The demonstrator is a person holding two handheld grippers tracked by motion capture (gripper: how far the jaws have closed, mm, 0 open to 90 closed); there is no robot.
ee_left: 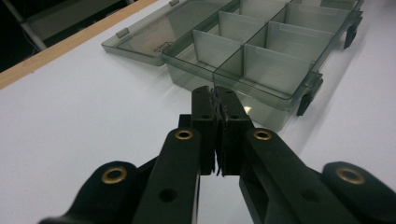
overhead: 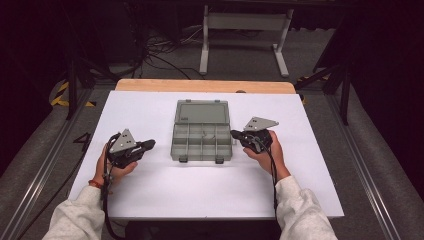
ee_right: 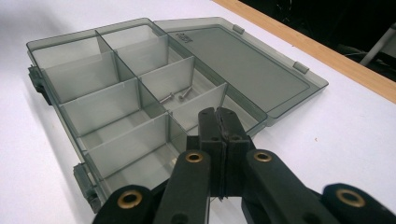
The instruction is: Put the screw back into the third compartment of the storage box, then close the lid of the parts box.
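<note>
Overhead light, even and fairly bright on the white table (overhead: 150, 190); room beyond falls off to near black, w/ some grain in the high view. Shadows soft and short: faint ones under the hands and beside the clear box (ee_left: 261, 56), plus a small bright glint by its front wall in the left gripper view. Both gripper views sharp at mid-range, but near jaws go soft at bottom edge; slight wide-angle stretch twd corners.

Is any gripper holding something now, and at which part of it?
Nothing is held. The left gripper and right gripper are shut and empty beside the open box.
</note>
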